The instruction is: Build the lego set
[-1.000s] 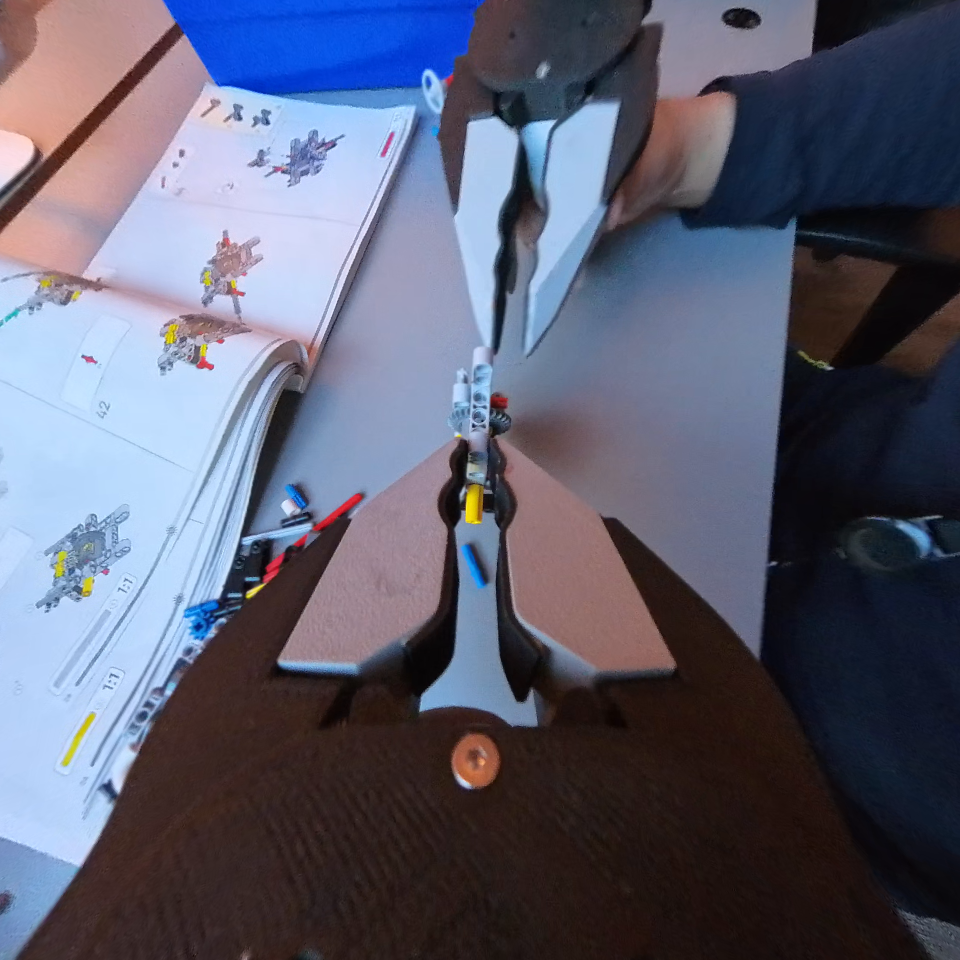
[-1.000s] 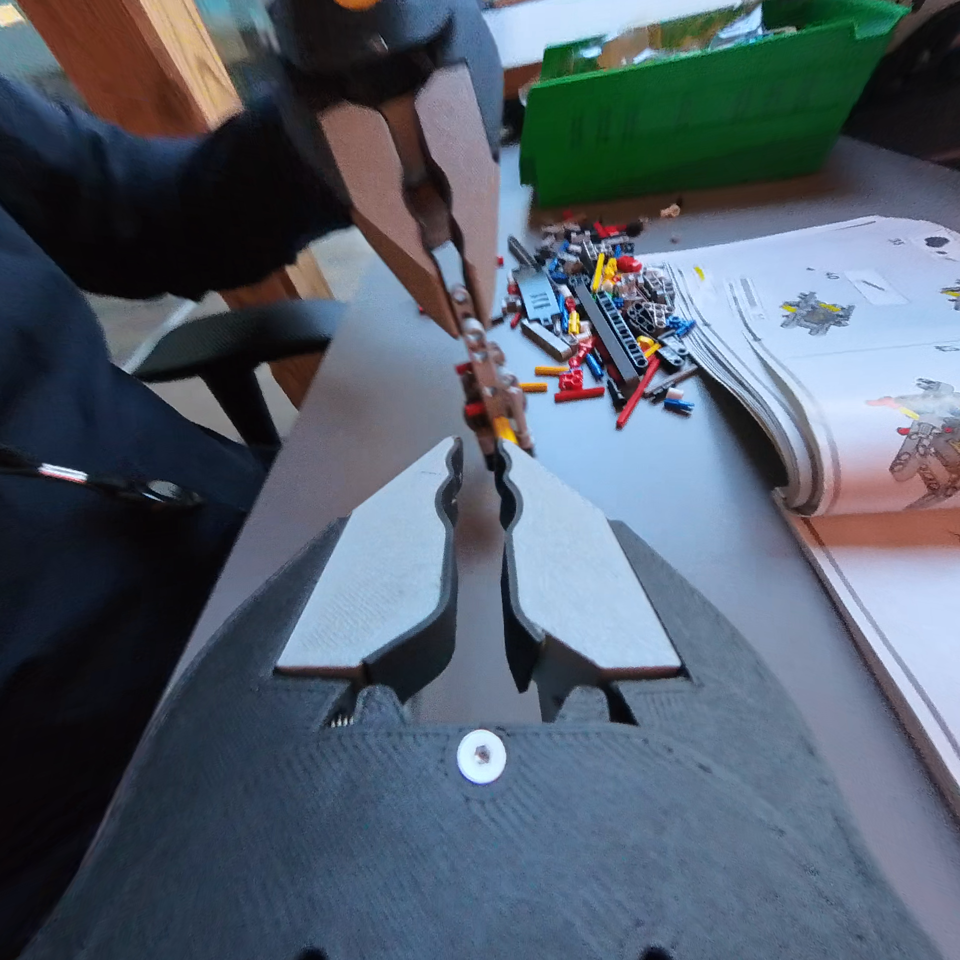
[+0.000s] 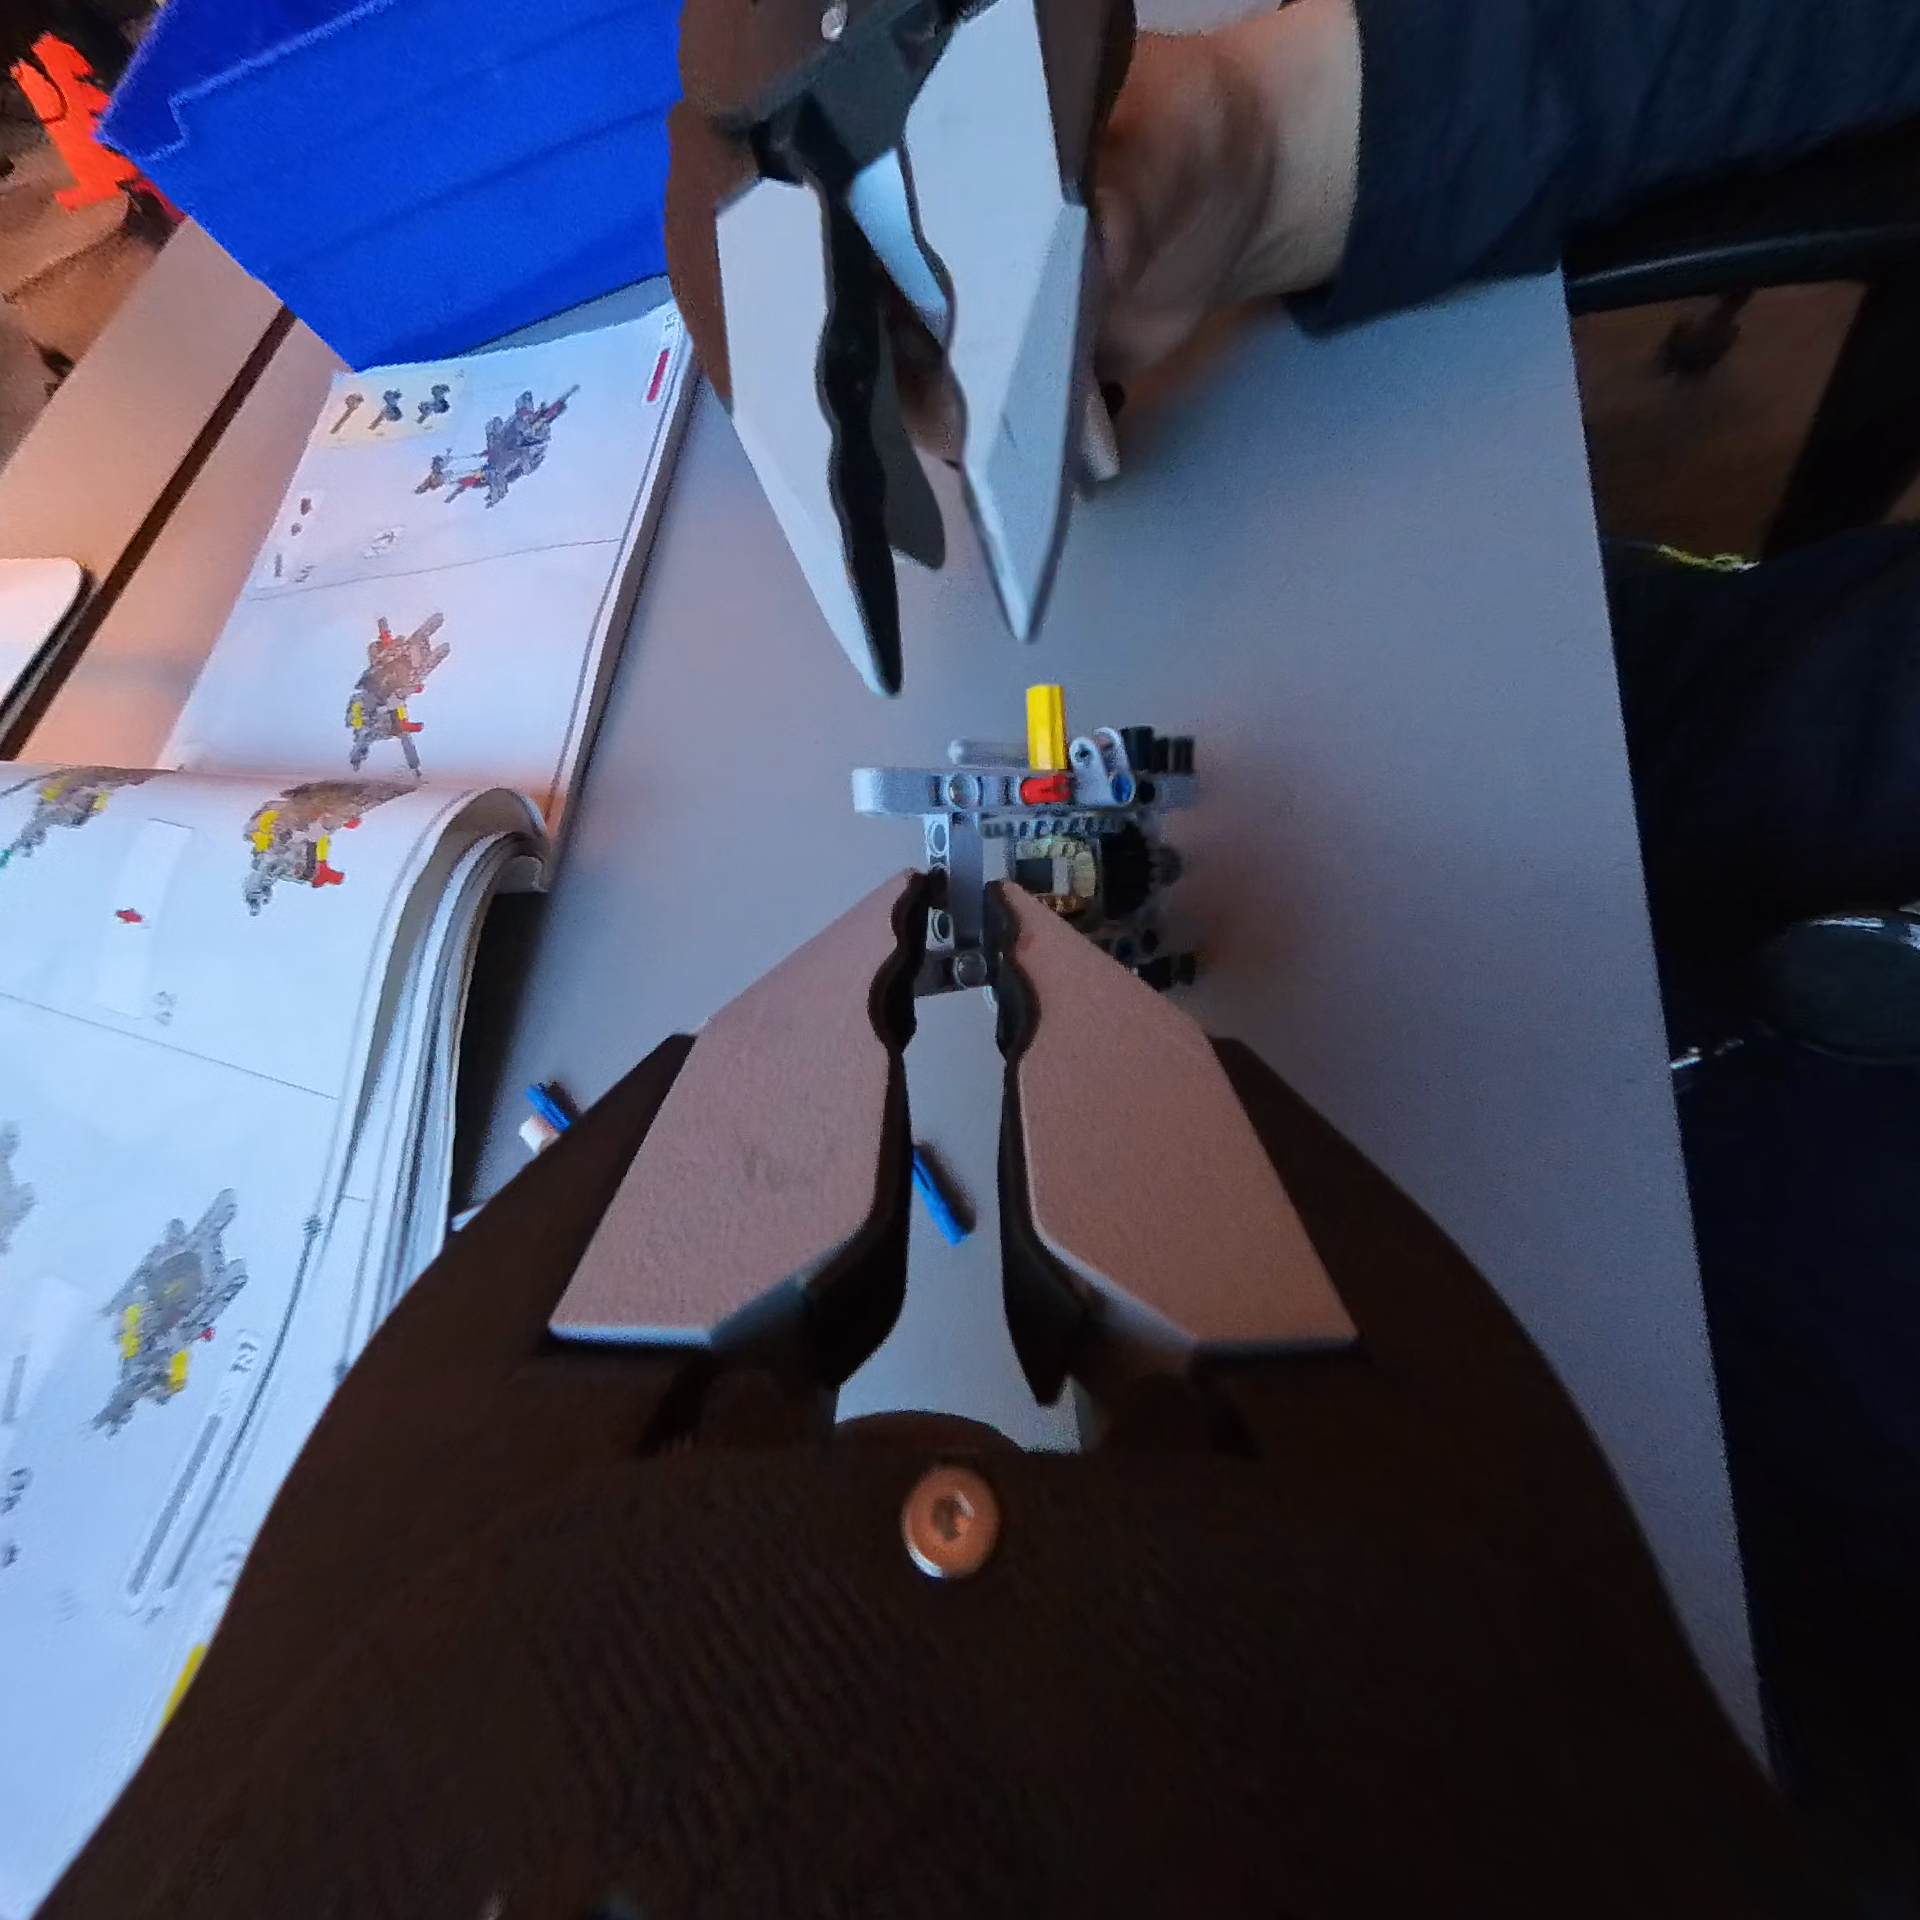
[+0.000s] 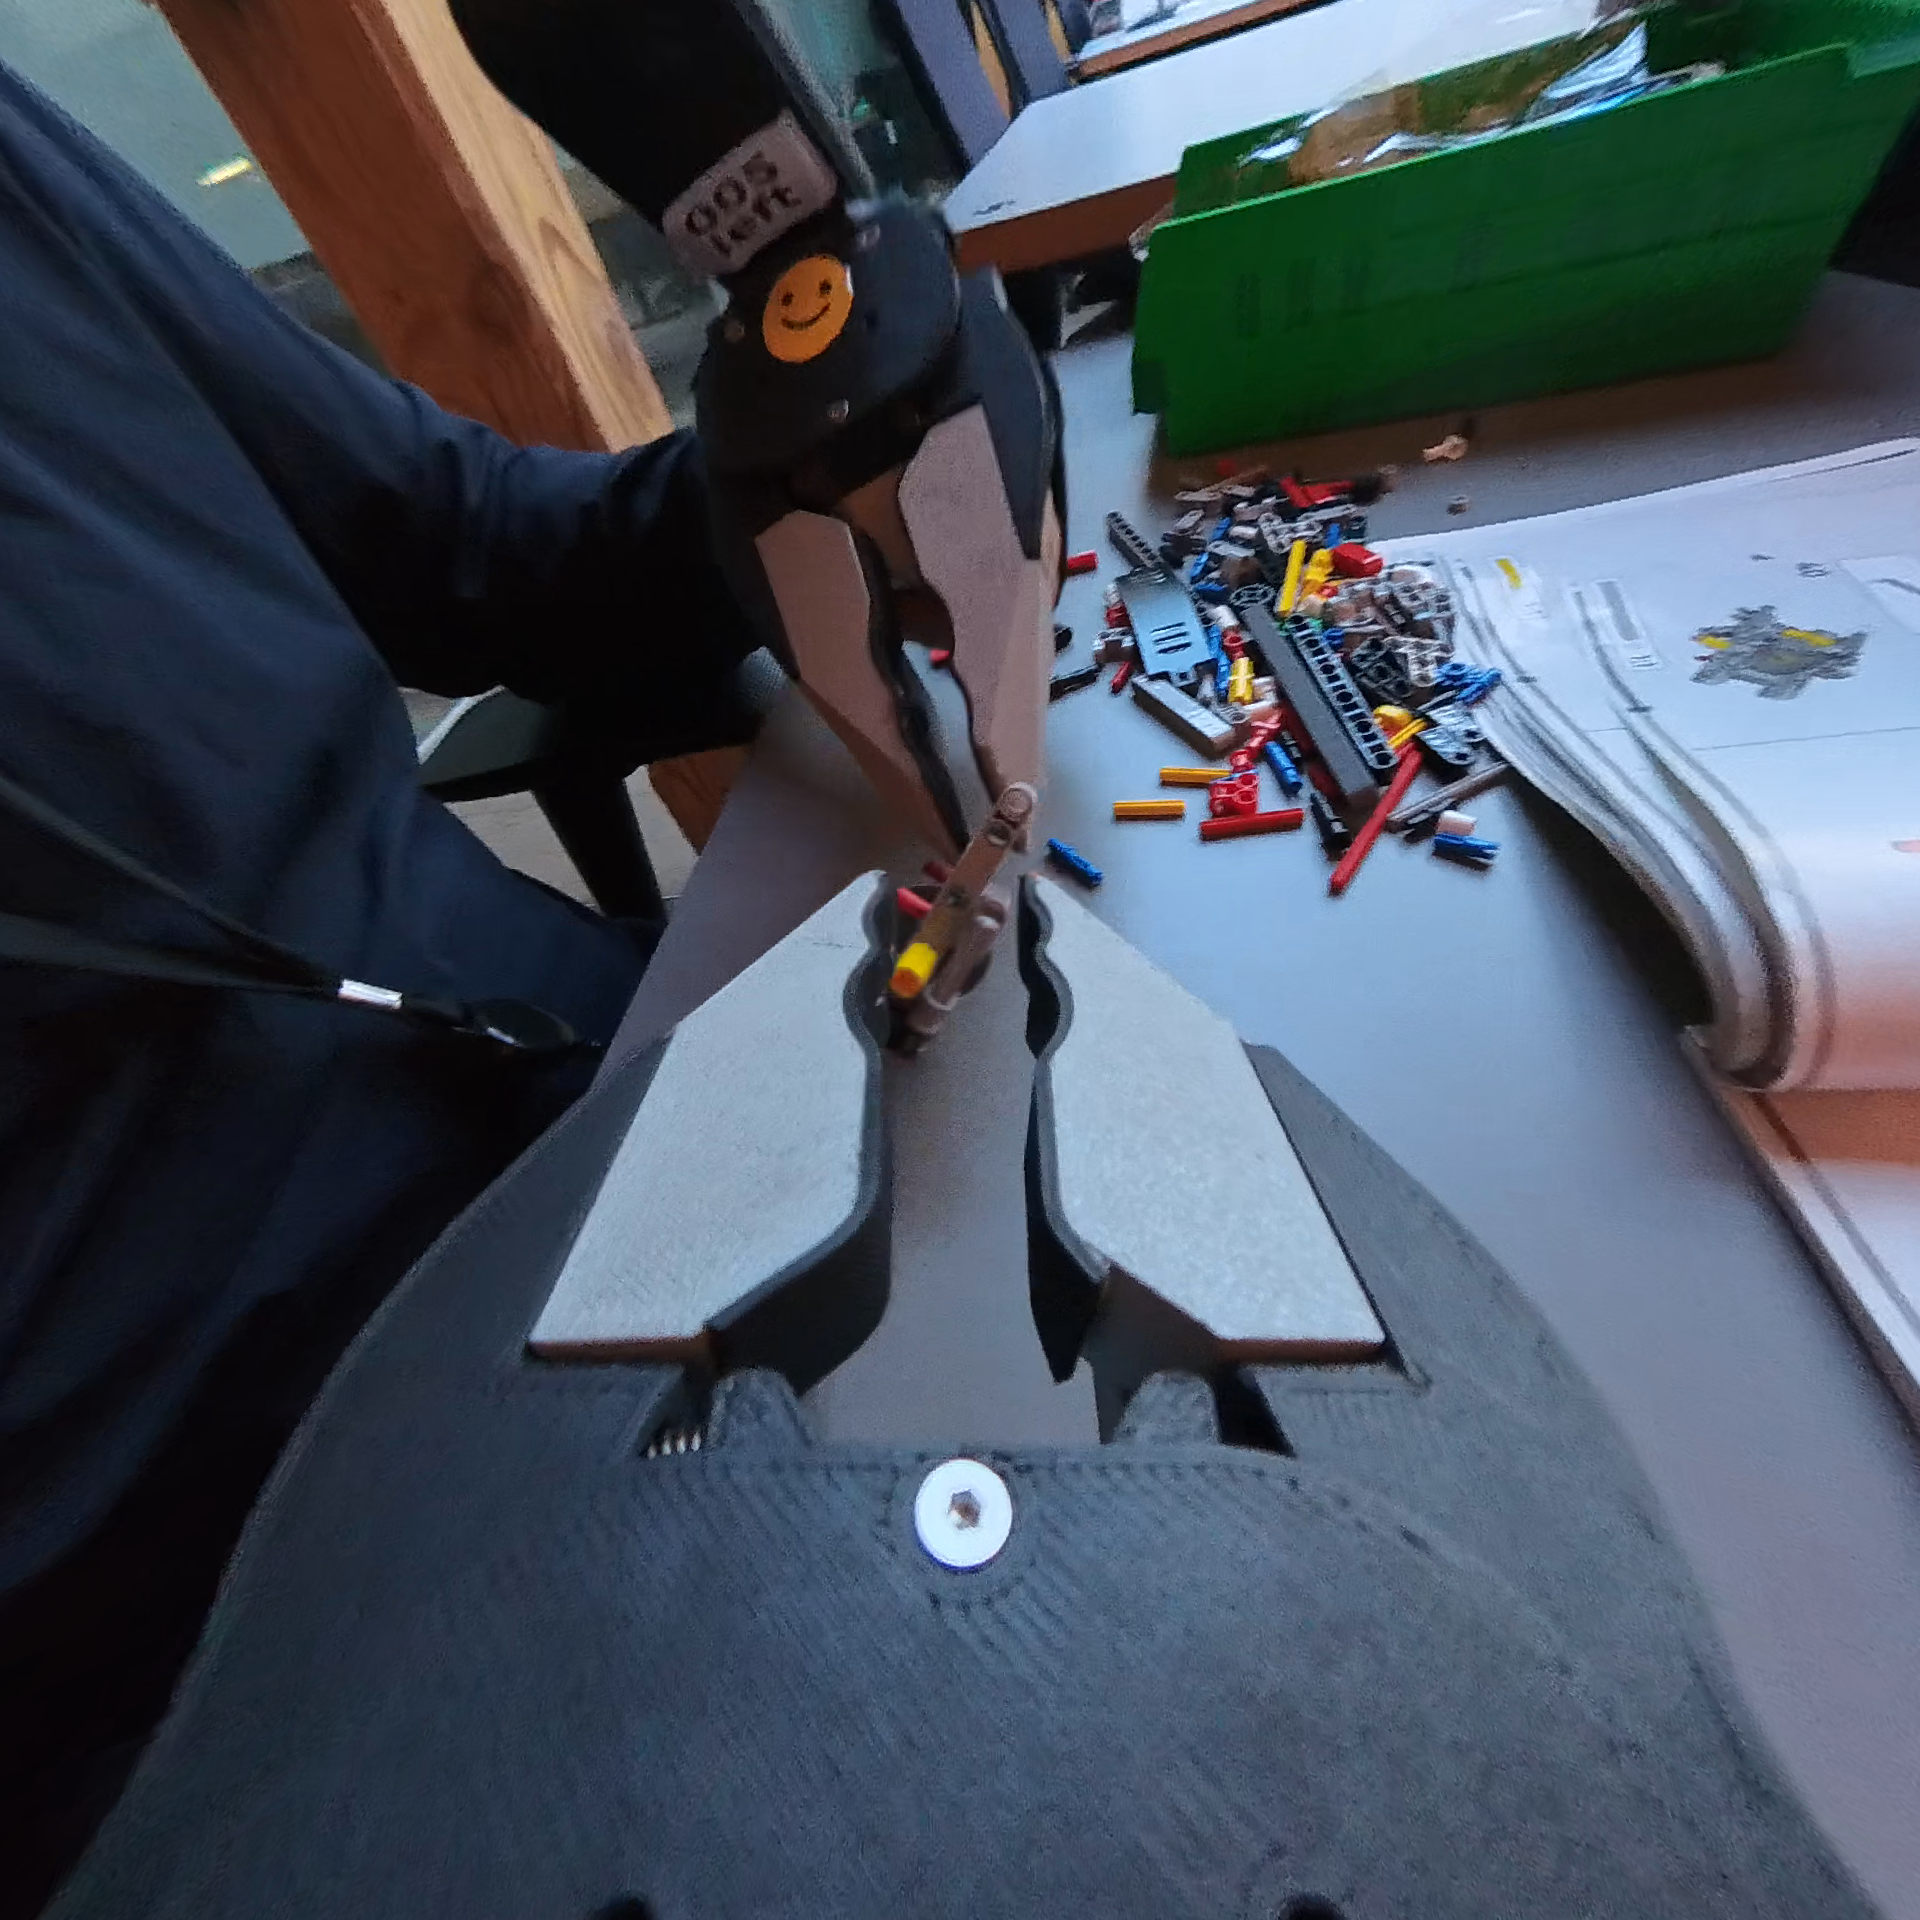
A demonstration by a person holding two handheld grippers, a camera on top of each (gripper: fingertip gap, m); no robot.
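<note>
Matt grey table (image 4: 1351,1039), glossy plastic bricks (image 4: 1299,665), paper booklet (image 3: 208,935), and a varnished wooden post (image 4: 416,229).

I work at a grey table (image 4: 1455,1091) beside a wooden post (image 4: 436,239) (another table (image 4: 1091,156) stands behind).

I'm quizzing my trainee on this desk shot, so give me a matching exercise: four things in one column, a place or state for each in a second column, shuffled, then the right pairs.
Things:
1. Left gripper
2. Right gripper
3. Loose blue pin
4. Green bin

Places or states:
A. On the table, under the left gripper's jaws
B. Far end of the table, behind the pile of loose parts
C. Jaws apart, clamping nothing
D. Jaws closed on the grey brick assembly

Pairs: 1-D, 2-C, 3-A, 4-B
</note>
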